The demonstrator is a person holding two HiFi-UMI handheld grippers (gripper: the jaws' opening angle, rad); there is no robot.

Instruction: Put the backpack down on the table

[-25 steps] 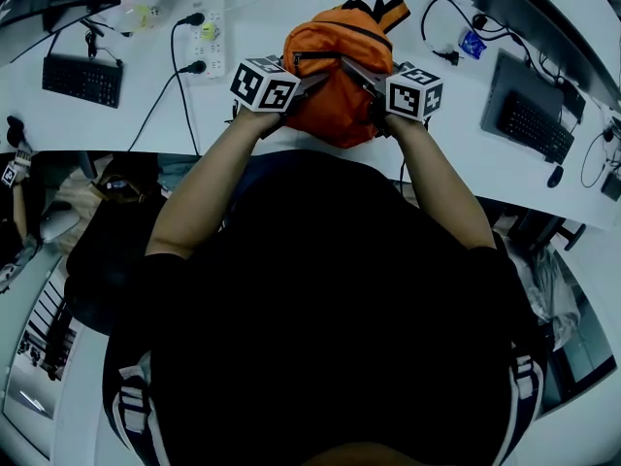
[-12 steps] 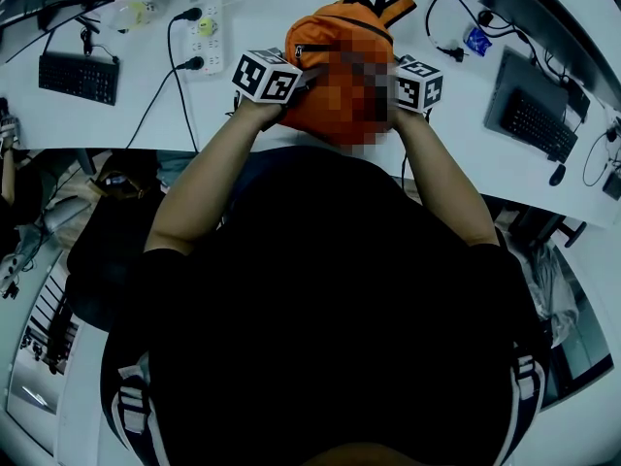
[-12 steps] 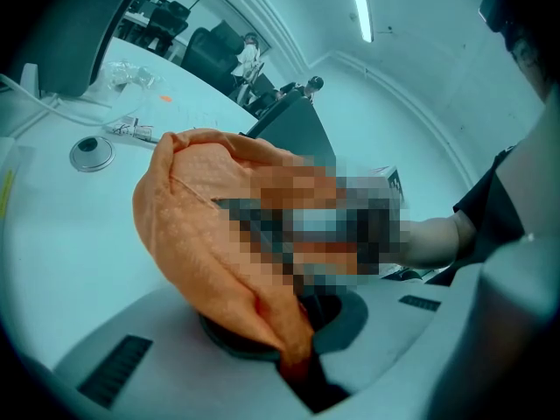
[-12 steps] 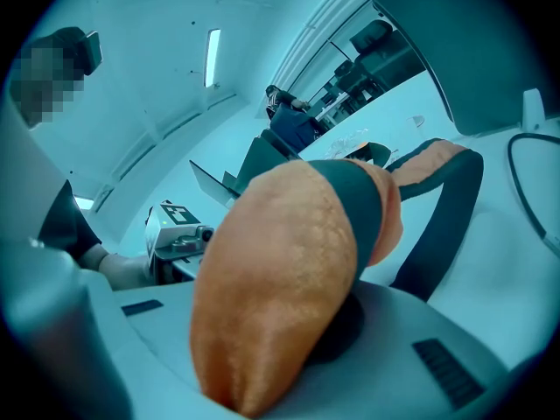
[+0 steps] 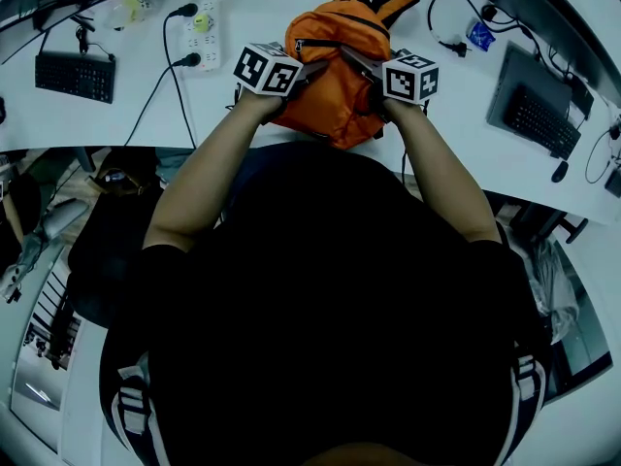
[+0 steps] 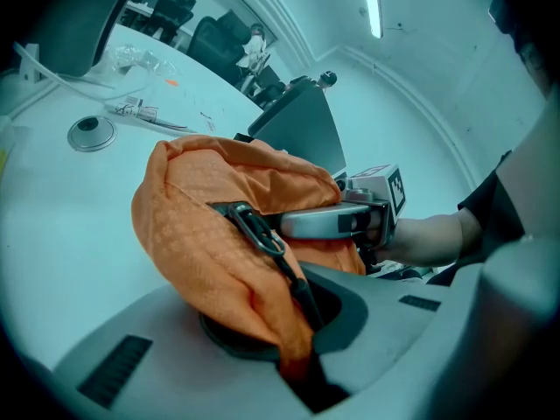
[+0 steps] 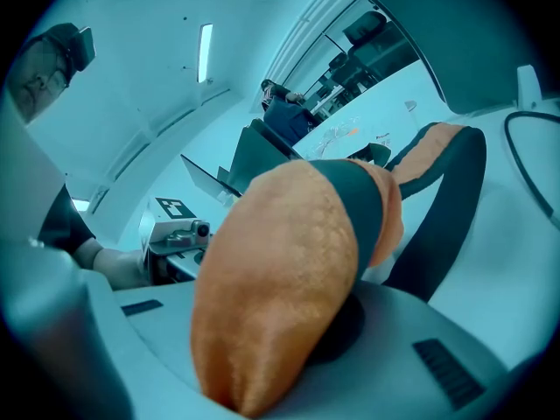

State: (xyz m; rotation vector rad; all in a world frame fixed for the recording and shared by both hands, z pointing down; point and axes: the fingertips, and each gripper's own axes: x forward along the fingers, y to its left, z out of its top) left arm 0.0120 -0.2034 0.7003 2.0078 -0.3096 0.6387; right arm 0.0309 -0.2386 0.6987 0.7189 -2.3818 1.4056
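Forearms (image 5: 209, 178) stretched forward from a black shirt (image 5: 330, 309) toward an orange backpack (image 5: 335, 90), seen from above. Left gripper (image 5: 318, 66) clamped fully shut on a fold of orange fabric at the backpack's left side, with a black zipper pull (image 6: 261, 233) running just above the pinch. Right gripper (image 5: 354, 61) likewise closed tight on the backpack's right side, a bulge of orange cloth filling the space ahead of its jaws.

Backpack pinched between the two grippers over the near edge of the white table (image 5: 126, 124), black-trimmed straps (image 5: 393, 10) pointing away on its far side. Contact between its base and the tabletop not clear.

Left of the backpack, a white power strip (image 5: 206, 29) with black plugs and trailing cables. Farther left of the backpack, a black keyboard (image 5: 76, 74). Right of the backpack, a small blue packet (image 5: 473, 39) and a second black keyboard (image 5: 532, 116). Beyond the backpack, in the left gripper view, a round metal disc (image 6: 91, 133) lying flat on the tabletop.
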